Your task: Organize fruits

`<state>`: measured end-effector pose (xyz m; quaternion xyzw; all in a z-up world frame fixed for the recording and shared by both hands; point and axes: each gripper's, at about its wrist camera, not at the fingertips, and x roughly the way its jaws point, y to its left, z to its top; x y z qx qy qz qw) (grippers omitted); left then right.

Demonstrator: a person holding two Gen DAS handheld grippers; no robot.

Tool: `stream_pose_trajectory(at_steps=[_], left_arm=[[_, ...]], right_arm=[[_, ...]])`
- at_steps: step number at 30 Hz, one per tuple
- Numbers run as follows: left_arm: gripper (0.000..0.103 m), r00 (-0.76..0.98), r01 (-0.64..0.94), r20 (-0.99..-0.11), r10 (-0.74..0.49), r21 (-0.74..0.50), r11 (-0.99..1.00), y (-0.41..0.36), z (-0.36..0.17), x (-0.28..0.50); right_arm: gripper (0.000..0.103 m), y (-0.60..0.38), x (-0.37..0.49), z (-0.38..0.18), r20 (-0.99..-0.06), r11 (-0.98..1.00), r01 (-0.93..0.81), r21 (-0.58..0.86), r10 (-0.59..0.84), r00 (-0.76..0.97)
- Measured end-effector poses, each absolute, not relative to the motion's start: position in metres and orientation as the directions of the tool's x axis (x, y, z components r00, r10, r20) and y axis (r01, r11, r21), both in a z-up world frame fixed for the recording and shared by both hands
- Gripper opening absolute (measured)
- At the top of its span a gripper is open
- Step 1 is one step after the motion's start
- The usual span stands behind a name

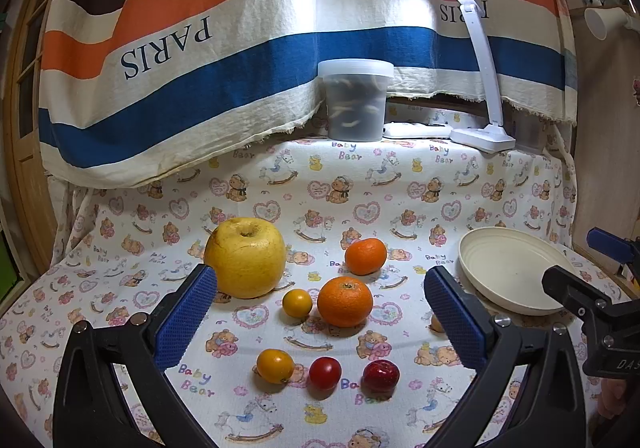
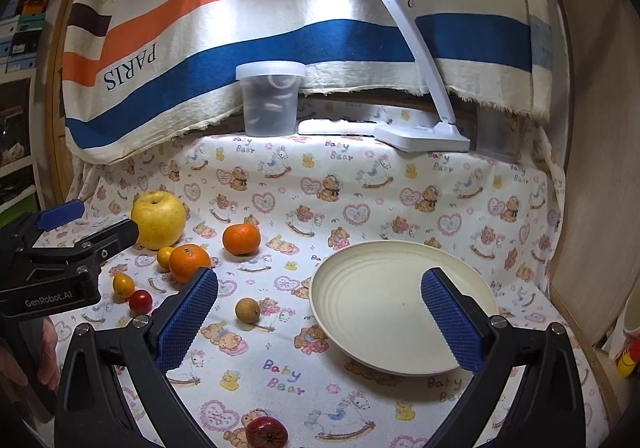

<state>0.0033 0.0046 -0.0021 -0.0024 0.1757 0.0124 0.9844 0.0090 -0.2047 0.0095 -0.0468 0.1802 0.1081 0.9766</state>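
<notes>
Fruits loose on cloth — yellow apple (image 1: 245, 257), two tangerines (image 1: 345, 301), both tools (image 1: 325, 312) (image 2: 325, 318) wide open, empty, cream plate (image 2: 360, 312) bare.

Light source: desk lamp (image 1: 486, 88), its LED bar blown out to pure white at the top of both views.
Brightness: table (image 2: 360, 184) evenly and well lit; room beyond the frame edges dim.
Glare: washed-out patch on the striped cloth (image 2: 248, 20) under the bar in the right wrist view.
Shadows: short, soft, falling toward the camera beneath the fruits and the plate (image 2: 360, 288).
Distortion: strong fisheye bowing; black vignette in the corners.
Focus: sharp centre, slight softness at the edges.
</notes>
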Motion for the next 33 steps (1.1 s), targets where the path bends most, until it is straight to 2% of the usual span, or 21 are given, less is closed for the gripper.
stream_pose_trajectory(at_steps=[33], left_arm=[[0.103, 0.939, -0.041, -0.341, 0.050, 0.033, 0.999, 0.0022, -0.0017, 0.0005]], right_arm=[[0.102, -0.2034, 0.0118, 0.0072, -0.381, 0.973, -0.228, -0.041, 0.196, 0.904]])
